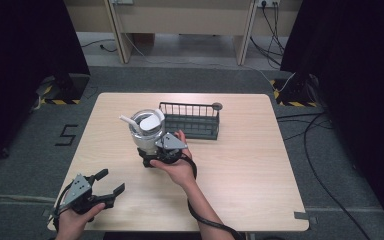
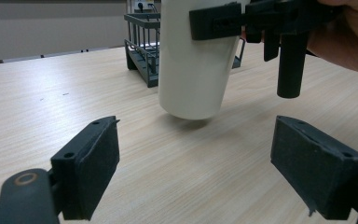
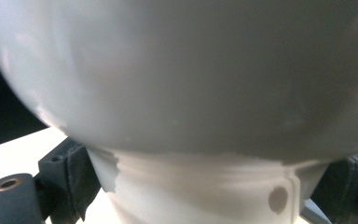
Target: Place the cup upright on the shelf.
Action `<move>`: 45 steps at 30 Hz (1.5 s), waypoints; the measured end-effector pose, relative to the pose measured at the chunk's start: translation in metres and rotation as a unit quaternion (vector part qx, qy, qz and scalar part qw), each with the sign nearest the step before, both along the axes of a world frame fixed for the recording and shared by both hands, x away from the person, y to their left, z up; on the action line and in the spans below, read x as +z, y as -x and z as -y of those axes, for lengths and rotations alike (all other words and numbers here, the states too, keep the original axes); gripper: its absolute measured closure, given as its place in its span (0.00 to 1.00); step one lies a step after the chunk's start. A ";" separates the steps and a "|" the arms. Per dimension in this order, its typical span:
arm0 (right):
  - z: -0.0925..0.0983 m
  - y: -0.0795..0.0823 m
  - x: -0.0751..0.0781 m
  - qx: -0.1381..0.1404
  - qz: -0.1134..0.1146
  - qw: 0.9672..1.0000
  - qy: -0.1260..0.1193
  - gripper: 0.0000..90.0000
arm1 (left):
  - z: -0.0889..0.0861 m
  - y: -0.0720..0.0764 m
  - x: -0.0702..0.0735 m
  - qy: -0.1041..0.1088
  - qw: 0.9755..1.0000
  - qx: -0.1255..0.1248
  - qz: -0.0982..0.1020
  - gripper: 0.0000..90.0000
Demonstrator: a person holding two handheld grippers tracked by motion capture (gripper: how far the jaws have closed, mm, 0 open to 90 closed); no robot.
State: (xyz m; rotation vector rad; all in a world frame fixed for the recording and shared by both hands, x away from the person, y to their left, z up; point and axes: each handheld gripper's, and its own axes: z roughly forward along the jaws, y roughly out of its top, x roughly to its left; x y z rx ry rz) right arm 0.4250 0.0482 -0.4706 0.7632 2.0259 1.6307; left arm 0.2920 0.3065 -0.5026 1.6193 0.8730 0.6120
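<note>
A white cup (image 1: 144, 136) holding white utensils (image 1: 151, 120) hangs a little above the table, near its middle. My right gripper (image 1: 152, 152) is shut on the cup's lower body, one jaw on each side. In the right gripper view the cup (image 3: 182, 84) sits very close between those fingers (image 3: 70, 175). The left gripper view shows the cup (image 2: 193, 65) lifted, with its shadow on the wood below. My left gripper (image 1: 111, 180) rests near the table's front left corner, open with nothing in it; its pads (image 2: 91, 163) stand wide apart.
A dark wire basket (image 1: 190, 122) stands just behind and right of the cup, seen also as the basket (image 2: 142, 42) in the left gripper view. The light wooden table (image 1: 245, 165) has bare room on its right half. Cables lie on the floor to the right.
</note>
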 end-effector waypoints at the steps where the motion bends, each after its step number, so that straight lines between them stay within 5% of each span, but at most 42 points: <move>1: 0.000 0.000 0.000 0.000 0.000 1.000 0.000 0.12 | 0.000 0.000 0.000 0.000 1.000 0.000 0.000 0.16; 45: 0.043 -0.022 0.032 -0.060 0.012 0.998 -0.013 0.12 | 0.000 0.000 0.000 0.002 1.000 -0.001 -0.003 0.16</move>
